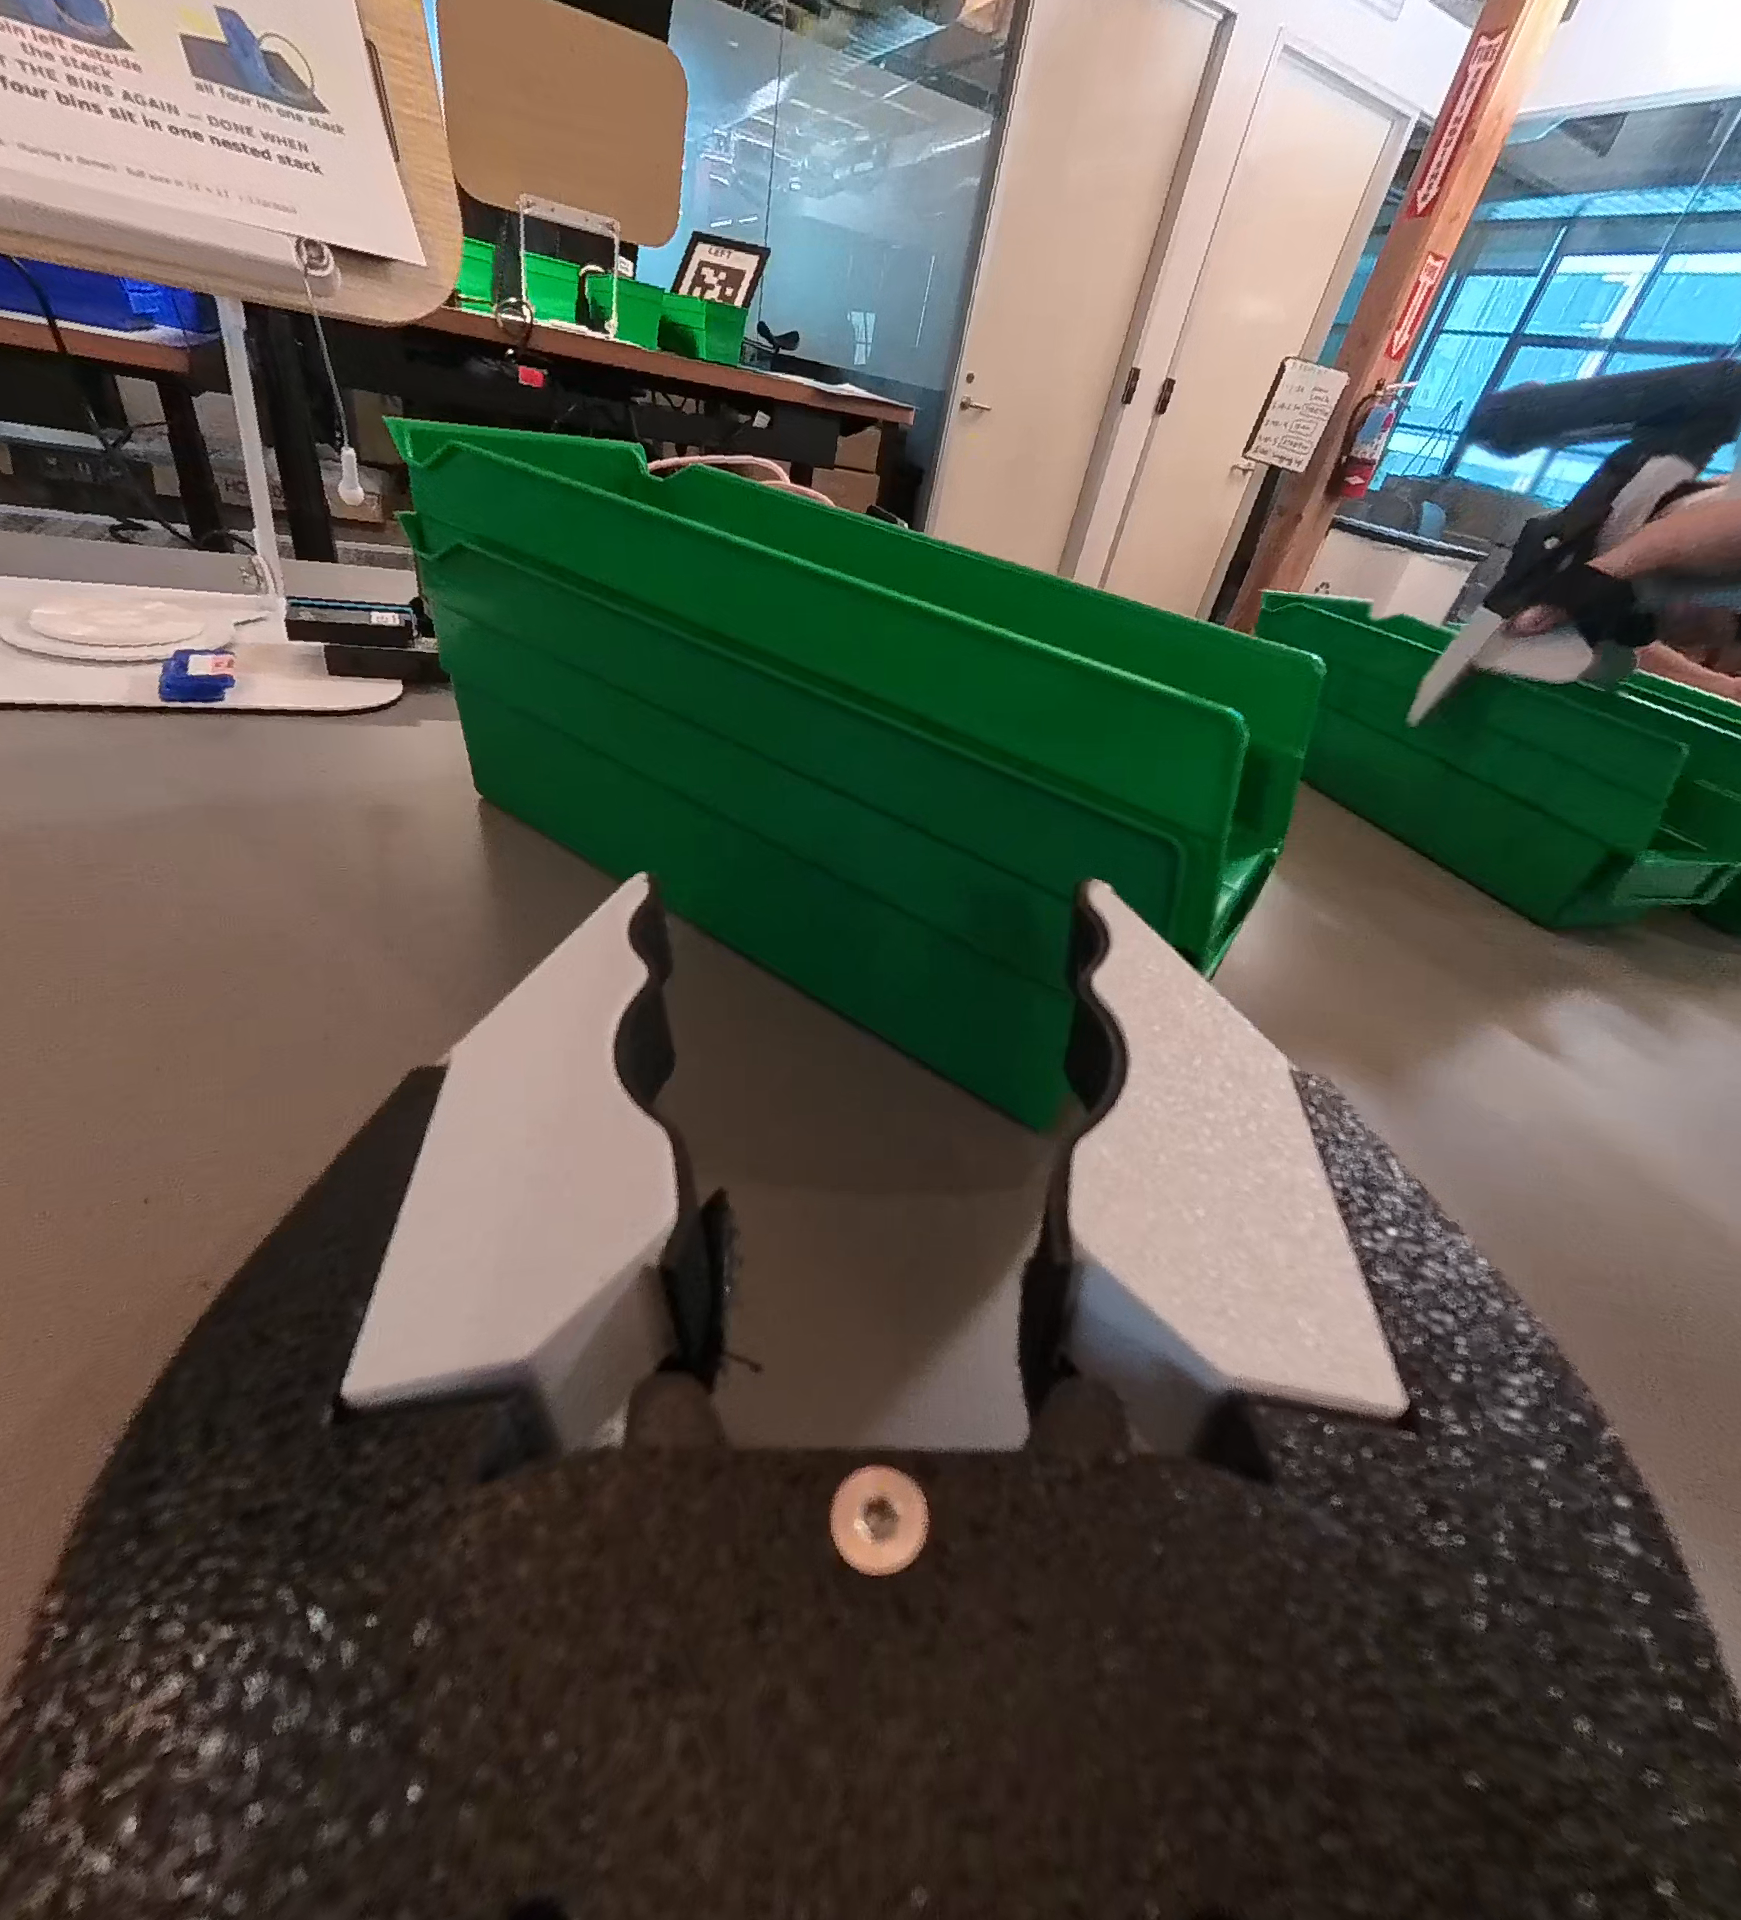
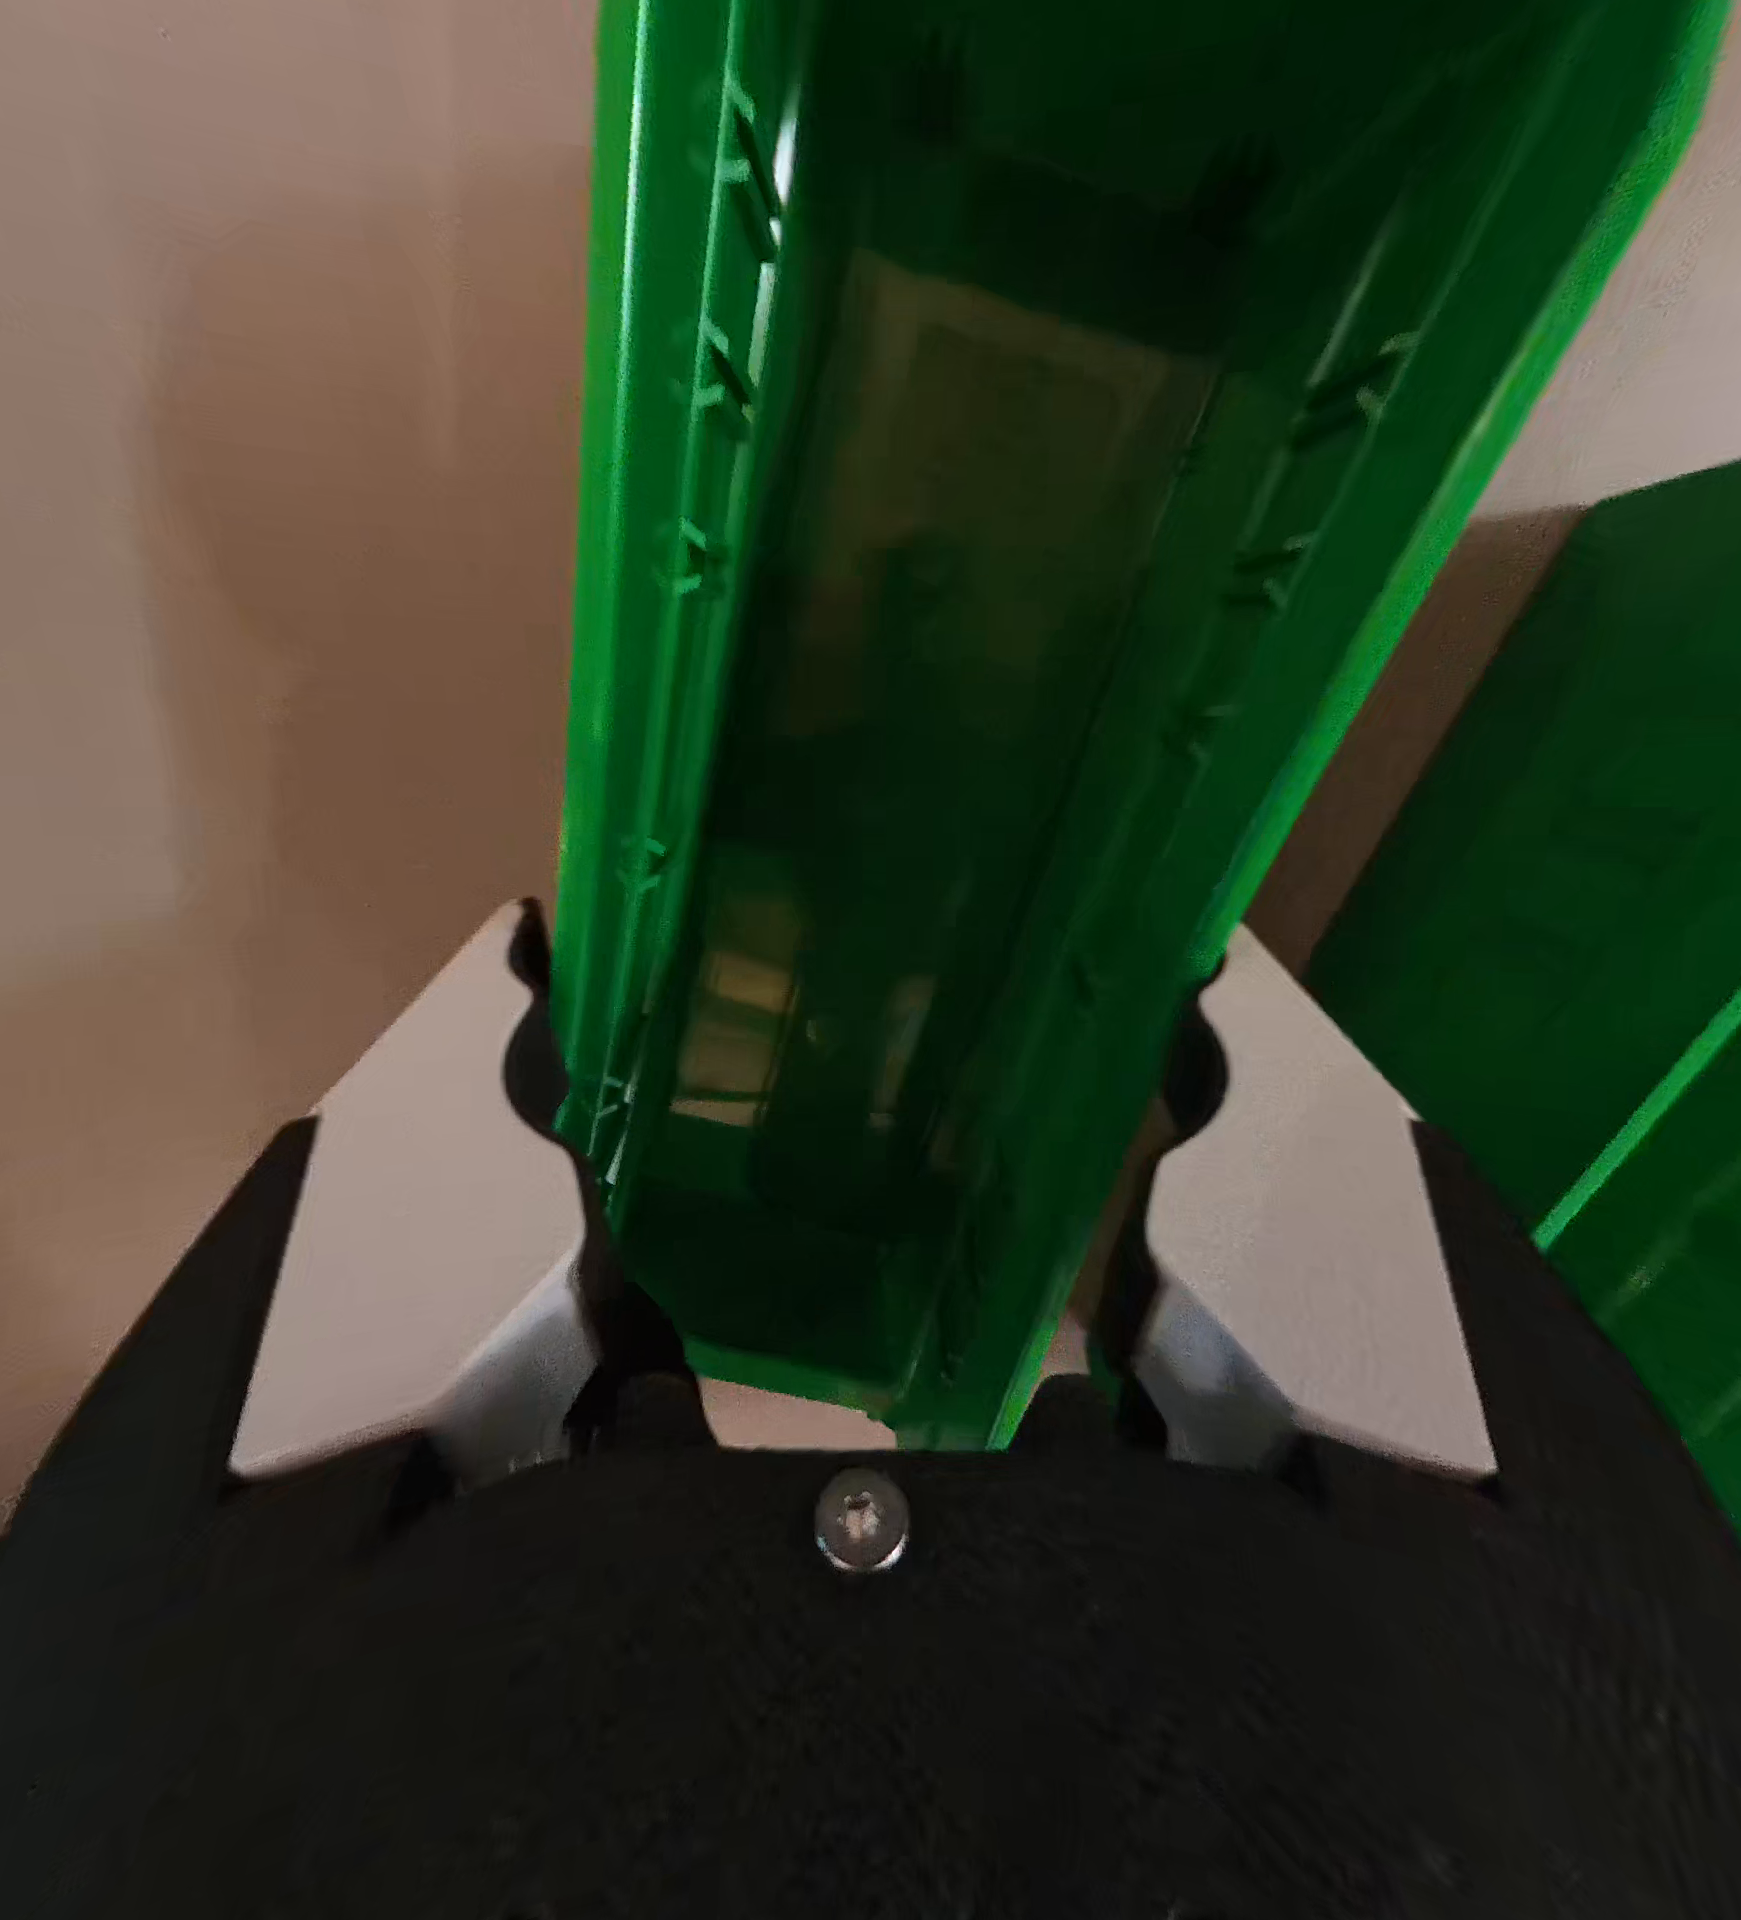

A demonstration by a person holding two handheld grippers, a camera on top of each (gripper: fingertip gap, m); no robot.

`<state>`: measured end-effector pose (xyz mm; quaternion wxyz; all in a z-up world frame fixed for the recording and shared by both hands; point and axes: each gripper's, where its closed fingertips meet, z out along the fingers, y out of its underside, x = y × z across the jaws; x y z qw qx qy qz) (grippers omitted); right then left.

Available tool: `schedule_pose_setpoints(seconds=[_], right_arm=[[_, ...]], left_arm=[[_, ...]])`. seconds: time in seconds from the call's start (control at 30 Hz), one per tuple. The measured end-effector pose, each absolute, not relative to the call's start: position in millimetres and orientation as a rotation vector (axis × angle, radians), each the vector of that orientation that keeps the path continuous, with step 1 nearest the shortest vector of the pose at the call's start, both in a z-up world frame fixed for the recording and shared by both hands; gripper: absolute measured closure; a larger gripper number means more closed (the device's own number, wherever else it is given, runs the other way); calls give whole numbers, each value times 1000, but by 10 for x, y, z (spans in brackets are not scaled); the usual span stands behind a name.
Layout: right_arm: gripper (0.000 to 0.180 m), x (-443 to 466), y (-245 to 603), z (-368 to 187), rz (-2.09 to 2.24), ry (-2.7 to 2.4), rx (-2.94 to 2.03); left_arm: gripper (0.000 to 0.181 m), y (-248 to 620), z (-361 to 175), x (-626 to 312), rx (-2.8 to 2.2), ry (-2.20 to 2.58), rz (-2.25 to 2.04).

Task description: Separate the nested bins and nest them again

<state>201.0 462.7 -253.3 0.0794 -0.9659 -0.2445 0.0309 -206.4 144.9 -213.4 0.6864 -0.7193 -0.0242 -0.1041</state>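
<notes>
Directly under and ahead of the tool runs a smooth grey-beige tabletop [image 1: 222,935]. Beyond it, ahead and to the left, stands a long brown workbench [image 1: 637,358] on dark legs, with a tan board [image 1: 565,114] upright above it. Straight ahead rises a glass partition [image 1: 845,208], then cream double doors [image 1: 1178,312] in a pale wall. Off to the right a wooden post [image 1: 1406,312] climbs out of view — behind it, large gridded windows [image 1: 1624,312] let in blue daylight.
</notes>
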Motion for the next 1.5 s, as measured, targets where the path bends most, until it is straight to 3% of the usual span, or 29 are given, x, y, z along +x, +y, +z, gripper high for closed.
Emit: schedule_pose_setpoints(seconds=[0.2, 0.4, 0.6, 0.87, 1.5], right_arm=[[76, 1511, 4538, -2028, 170, -764, -2776], [80, 108, 4125, -1213, 329, -969, -2608], [79, -1295, 3243, -826, 459, -1257, -2522], [79, -1966, 2702, -1075, 297, -1453, -2519], [81, -2235, 2794, -1877, 305, -1456, -2572]], left_arm=[[109, 1463, -2142, -2091, -1613, -75, -252], [110, 1439, -2100, -2141, -1573, -116, -309], [108, 1381, -2023, -2174, -1518, -145, -402], [107, 1278, -1929, -2295, -1453, -200, -476], [107, 1275, -1977, -2301, -1472, -210, -507]])
